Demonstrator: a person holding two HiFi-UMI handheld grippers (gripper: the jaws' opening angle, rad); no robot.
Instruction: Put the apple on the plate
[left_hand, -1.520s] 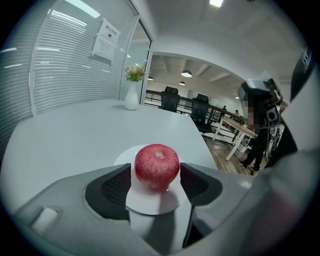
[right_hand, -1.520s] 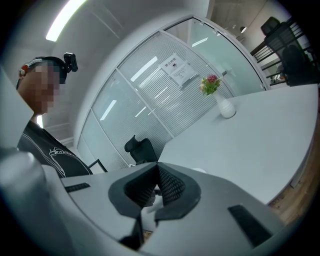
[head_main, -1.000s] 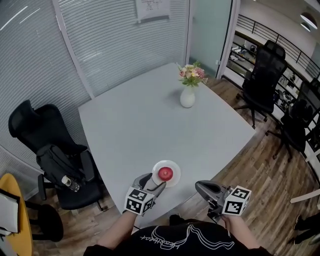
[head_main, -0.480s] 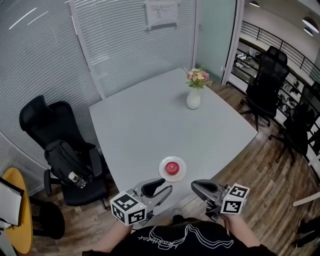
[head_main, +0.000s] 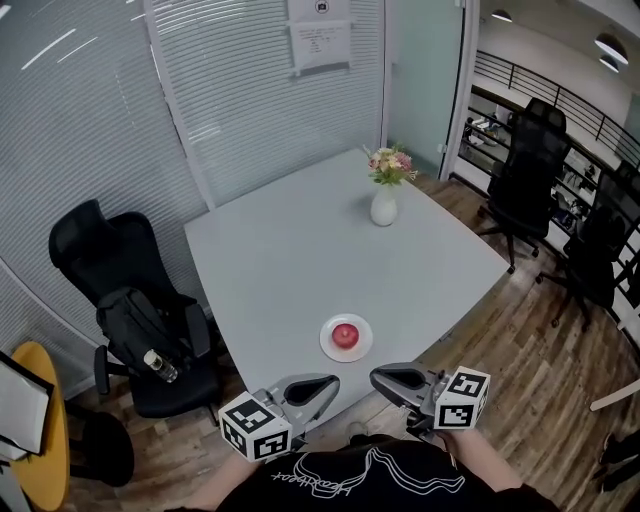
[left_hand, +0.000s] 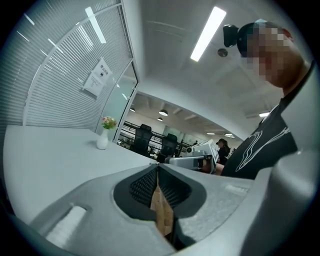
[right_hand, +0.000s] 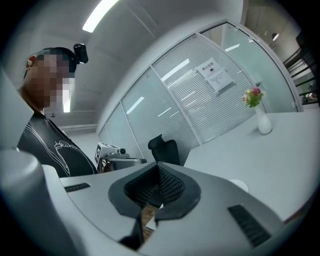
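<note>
Head view gives me the red apple (head_main: 345, 334) sitting in the middle of the small white plate (head_main: 327, 347), which rests on the grey counter (head_main: 290, 250) close to its near edge. I hold both tools off the counter, on my side of that edge and apart from the plate. My left hand-held gripper (head_main: 328, 383) has its jaws pressed together with nothing between them; the left gripper view shows the ribbed pads meeting. My right hand-held gripper (head_main: 379, 377) is likewise closed and empty, pads touching in the right gripper view. Their tips face each other. Toward the counter's far side stands a white vase of flowers (head_main: 384, 203), well apart from the plate. A black office chair (head_main: 110, 290) stands beside the counter's left edge.
</note>
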